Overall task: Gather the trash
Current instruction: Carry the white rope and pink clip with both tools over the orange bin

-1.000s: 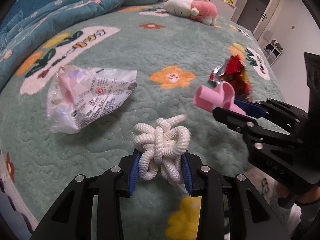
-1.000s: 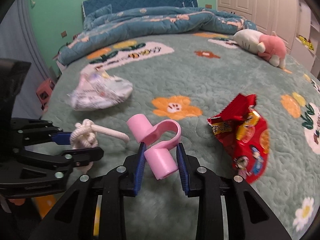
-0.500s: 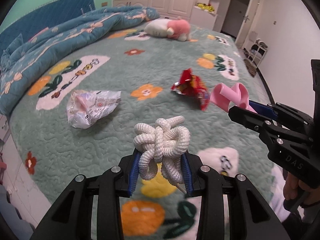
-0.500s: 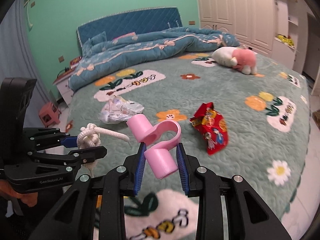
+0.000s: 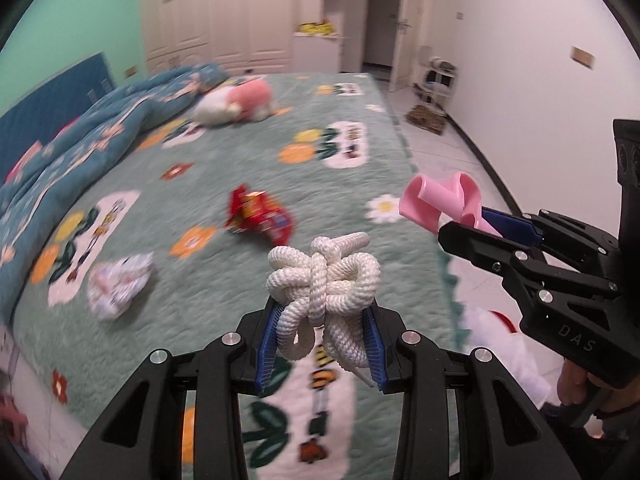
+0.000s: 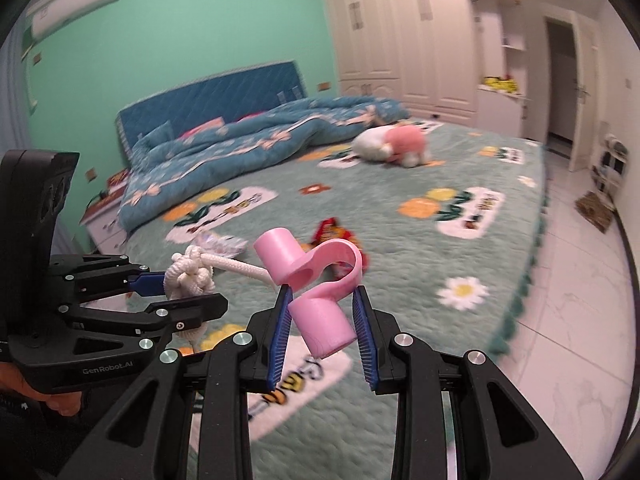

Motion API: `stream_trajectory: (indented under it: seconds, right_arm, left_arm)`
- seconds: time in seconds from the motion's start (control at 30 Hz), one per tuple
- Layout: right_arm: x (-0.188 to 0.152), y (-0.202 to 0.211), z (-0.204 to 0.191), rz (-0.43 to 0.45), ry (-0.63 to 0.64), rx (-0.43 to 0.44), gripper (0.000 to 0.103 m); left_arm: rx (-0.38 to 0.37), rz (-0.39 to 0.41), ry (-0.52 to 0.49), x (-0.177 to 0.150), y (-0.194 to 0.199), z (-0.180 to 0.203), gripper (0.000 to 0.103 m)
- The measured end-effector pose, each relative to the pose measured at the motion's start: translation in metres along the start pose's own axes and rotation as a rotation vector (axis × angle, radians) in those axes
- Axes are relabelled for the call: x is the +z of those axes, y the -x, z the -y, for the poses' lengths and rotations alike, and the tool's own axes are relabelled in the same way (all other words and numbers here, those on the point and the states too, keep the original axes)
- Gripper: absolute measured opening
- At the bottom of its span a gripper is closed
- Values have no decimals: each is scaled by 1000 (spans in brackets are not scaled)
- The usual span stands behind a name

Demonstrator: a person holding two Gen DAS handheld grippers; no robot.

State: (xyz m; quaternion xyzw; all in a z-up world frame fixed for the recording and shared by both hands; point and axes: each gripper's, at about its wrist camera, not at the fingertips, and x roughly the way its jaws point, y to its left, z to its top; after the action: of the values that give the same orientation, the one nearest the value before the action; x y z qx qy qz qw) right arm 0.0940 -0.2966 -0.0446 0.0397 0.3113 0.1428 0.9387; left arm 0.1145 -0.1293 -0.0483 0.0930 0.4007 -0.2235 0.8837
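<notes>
Since a second ago I have lifted both tongs up and away from the bed, so the bedspread that filled the view now lies below and farther off, with the floor and doorway in sight. Nearest me, my left gripper is clamped on the knot of white rope, blue pads pressing its lower loops from both sides while the bulk of the knot stands above them; I hold it low like that, I think, so the loose end cannot slip out. Just beside it, my right gripper is closed on the pink plastic clip, one of its tubes caught between the pads and the curved arm and the other tube rising above. I carry the two side by side, a little apart, probably so both go off in one trip. Below and beyond, on the green quilt, two pieces of rubbish lie apart from each other: a crumpled white wrapper near the left edge and a red snack bag nearer the middle. Farther up the bed lie a pink and white soft toy and a heaped blue duvet by the headboard. No bin shows in either view, so I cannot tell where these two are bound.
</notes>
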Motion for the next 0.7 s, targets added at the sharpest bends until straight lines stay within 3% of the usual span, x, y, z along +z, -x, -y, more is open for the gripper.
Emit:
stream_trajectory:
  seconds: [0.37, 0.7]
  right_arm:
    - [-54, 100, 108, 74, -198, -239, 31]
    - [-123, 172, 197, 67, -379, -434, 31]
  left_arm:
    - [-176, 4, -265, 28, -23, 131, 39]
    - [-357, -54, -461, 27, -55, 252, 39]
